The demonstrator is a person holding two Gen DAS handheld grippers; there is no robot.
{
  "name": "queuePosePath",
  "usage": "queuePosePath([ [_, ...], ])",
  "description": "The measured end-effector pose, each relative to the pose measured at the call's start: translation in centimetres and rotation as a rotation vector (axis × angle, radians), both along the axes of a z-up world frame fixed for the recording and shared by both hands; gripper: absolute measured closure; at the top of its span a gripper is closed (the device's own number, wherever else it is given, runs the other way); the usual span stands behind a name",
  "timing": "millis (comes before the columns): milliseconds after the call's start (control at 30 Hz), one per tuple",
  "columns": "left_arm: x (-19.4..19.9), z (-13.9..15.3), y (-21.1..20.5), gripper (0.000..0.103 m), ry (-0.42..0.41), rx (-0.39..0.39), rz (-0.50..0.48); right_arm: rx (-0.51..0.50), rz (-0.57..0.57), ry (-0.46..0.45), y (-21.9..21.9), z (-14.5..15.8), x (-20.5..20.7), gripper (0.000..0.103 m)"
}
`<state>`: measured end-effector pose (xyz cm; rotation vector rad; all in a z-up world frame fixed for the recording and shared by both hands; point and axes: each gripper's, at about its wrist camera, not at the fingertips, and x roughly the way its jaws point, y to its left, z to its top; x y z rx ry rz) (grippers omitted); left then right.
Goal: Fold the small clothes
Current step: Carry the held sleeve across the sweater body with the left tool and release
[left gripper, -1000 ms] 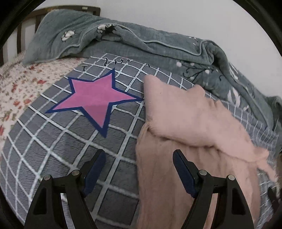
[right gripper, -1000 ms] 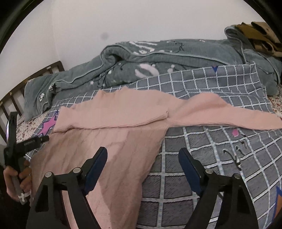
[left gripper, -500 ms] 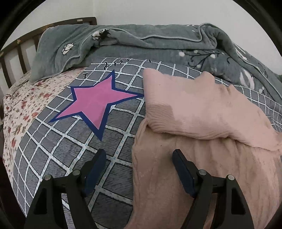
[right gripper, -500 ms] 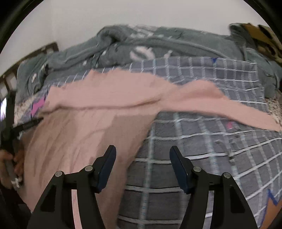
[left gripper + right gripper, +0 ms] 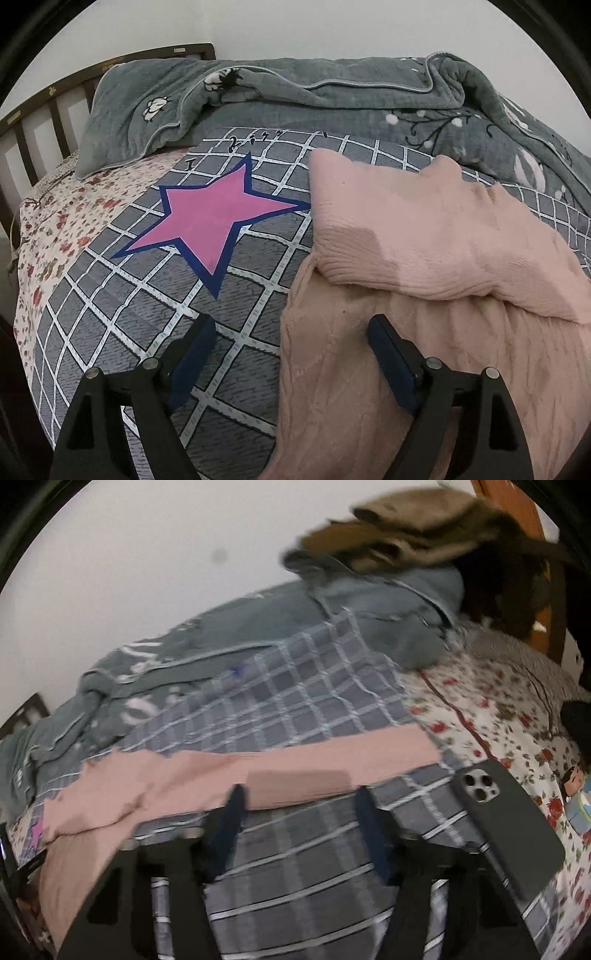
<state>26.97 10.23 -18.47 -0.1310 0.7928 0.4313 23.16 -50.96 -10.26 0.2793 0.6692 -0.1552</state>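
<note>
**One sleeve folded in, the other still stretched out**

The checked grey bedspread (image 5: 155, 295) with its pink star (image 5: 214, 218) covers most of the bed, with a rumpled grey-green quilt (image 5: 332, 96) heaped along the wall side. On the bedspread lies the pink knit sweater (image 5: 424, 332), spread flat. One sleeve (image 5: 406, 236) is already turned across the body; the other sleeve (image 5: 332, 753) still runs out straight towards the floral sheet (image 5: 498, 709), where a dark phone (image 5: 509, 823) lies just past the cuff.

The step in hand looks like the second sleeve fold. The right gripper (image 5: 299, 805) points at that outstretched sleeve with its jaws closing, yet nothing sits between them; the picture is blurred, and the sleeve lies just beyond the tips. The left gripper (image 5: 291, 339) hangs over the sweater's near side edge, jaws opening and released, holding nothing.

Next, the right gripper would need to reach on to the sleeve, pinch it near the cuff and carry it back across the body, clear of the phone. The left could pin the body meanwhile.
</note>
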Motion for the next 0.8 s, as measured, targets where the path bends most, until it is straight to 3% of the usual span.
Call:
queuePosePath([
  [300,0.8,0.4,-1.1,0.019,0.005,0.066,0.030,0.085,-0.023,0.163,-4.1,-5.5,5.4,0.057],
  [667,1.4,0.3,-1.0,0.019,0.011,0.036,0.032,0.208,-0.117,0.163,-7.5,-5.6,7.6,0.059],
  [733,1.3,0.3,-0.9,0.019,0.010,0.029,0.033,0.178,-0.148,0.162,-7.7,-5.2,7.9,0.073],
  [767,1.3,0.3,-0.9,0.019,0.009,0.024,0.033,0.155,-0.154,0.164,-7.7,-5.0,8.1,0.096],
  [800,1.2,0.4,-0.8,0.019,0.009,0.015,0.031,0.139,-0.148,0.162,-7.5,-4.7,8.2,0.097],
])
